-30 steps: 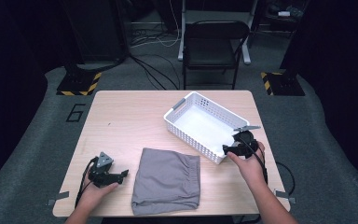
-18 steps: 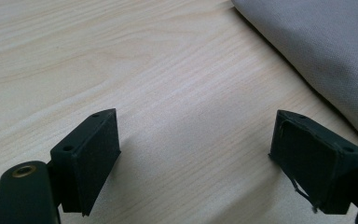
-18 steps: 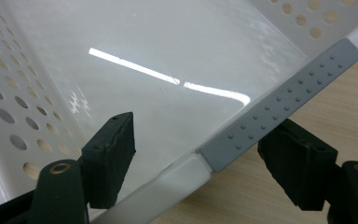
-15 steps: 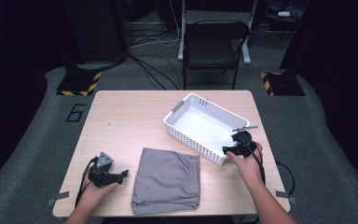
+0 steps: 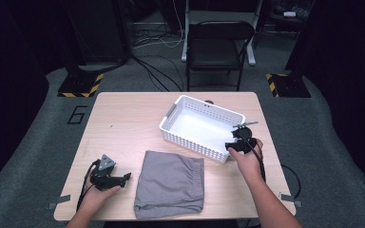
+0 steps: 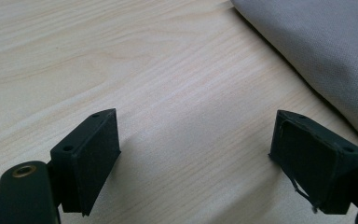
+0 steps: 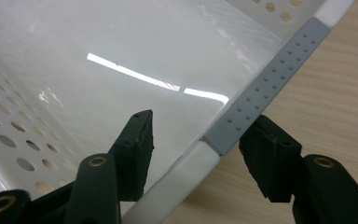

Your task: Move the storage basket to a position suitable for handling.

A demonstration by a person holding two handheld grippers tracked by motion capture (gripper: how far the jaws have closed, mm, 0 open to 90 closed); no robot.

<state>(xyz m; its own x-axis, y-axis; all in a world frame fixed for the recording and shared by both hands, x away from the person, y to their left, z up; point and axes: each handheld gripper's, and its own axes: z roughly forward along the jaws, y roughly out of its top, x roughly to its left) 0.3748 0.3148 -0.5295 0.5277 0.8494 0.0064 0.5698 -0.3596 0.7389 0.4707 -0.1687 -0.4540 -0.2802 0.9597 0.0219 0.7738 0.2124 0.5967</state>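
A white perforated basket sits on the table's right half. My right gripper straddles the basket's near right end. In the right gripper view its jaws have just been closing around the rim's grey handle strip, one inside the basket and one outside. The inside fingertip still stands off the rim, so the right gripper is open. A folded grey cloth lies at the table's front middle. Left of it, my left gripper rests open on the wood with bare table between its jaws, beside the cloth's edge.
The basket's inside holds nothing. A black folding chair stands beyond the table's far edge, with cables on the floor around it. Bare wood spreads across the table's left and back.
My right gripper has edged slightly left along the basket's near right end. The left hand, the cloth and the basket have kept still.
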